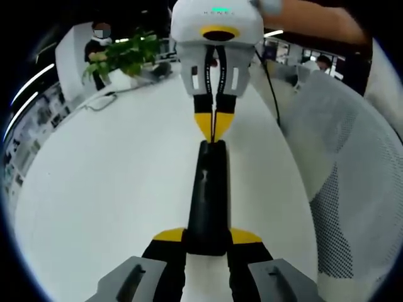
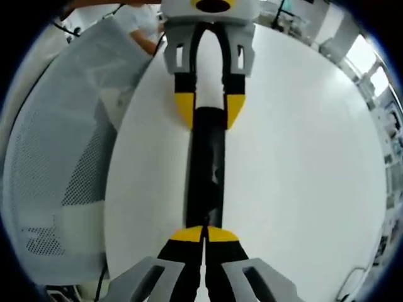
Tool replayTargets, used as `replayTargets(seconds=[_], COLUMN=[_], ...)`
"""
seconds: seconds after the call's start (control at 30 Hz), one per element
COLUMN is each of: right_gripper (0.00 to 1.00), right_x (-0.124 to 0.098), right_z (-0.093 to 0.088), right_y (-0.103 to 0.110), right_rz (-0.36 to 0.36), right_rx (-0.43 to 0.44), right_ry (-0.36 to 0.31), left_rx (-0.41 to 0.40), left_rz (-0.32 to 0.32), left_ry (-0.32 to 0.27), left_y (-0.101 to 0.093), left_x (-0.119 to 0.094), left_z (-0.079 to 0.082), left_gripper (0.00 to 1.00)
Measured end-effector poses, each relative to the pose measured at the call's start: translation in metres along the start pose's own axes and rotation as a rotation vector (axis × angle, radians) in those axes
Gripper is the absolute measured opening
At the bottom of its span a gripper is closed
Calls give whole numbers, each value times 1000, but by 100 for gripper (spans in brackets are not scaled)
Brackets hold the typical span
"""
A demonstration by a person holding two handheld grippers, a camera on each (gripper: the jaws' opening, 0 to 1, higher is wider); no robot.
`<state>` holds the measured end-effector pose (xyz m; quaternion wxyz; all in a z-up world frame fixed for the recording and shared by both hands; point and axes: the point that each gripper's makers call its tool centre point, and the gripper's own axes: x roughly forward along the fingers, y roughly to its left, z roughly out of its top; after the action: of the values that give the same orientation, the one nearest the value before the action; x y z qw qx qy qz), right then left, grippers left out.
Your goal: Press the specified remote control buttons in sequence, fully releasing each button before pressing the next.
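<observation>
- Left gripper (image 1: pixel 206 242), in the left gripper view: jaws spread to either side of the near end of the black remote control (image 1: pixel 208 196), clamped on its two long edges.
- Remote control: lying lengthwise on the white table (image 1: pixel 107 189), running straight away from the left gripper toward the right gripper (image 1: pixel 214 127).
- Right gripper in the left gripper view: entering from the top, yellow tips pressed together, tips at the far end of the remote control; contact cannot be confirmed.
- Right gripper view: same remote control (image 2: pixel 205 176) seen from the opposite end, right gripper (image 2: pixel 205 234) tips closed together at its near end, left gripper (image 2: pixel 208 108) straddling its far end.
- Left gripper view, beyond the table: green potted plant (image 1: pixel 126 55), a person (image 1: pixel 97 47) standing behind it, a white mesh chair back (image 1: pixel 346 163) at the right side.
- Right gripper view: mesh chair back (image 2: pixel 56 163) along the left side, a sleeve (image 2: pixel 141 25) past the table edge near the top.
</observation>
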<state>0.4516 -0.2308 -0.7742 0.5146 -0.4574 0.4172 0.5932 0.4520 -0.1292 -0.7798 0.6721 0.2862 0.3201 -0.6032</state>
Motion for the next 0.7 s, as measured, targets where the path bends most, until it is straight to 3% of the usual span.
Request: replayTargets(seconds=[0.7], right_gripper=[0], right_x=[-1], right_z=[-1], right_y=[-1], right_rz=[-7], right_rx=[27], right_ry=[-12], left_rx=[4], left_rz=[-1], left_ry=[-9], left_y=[0], left_x=[1], left_z=[-1], left_gripper=[24])
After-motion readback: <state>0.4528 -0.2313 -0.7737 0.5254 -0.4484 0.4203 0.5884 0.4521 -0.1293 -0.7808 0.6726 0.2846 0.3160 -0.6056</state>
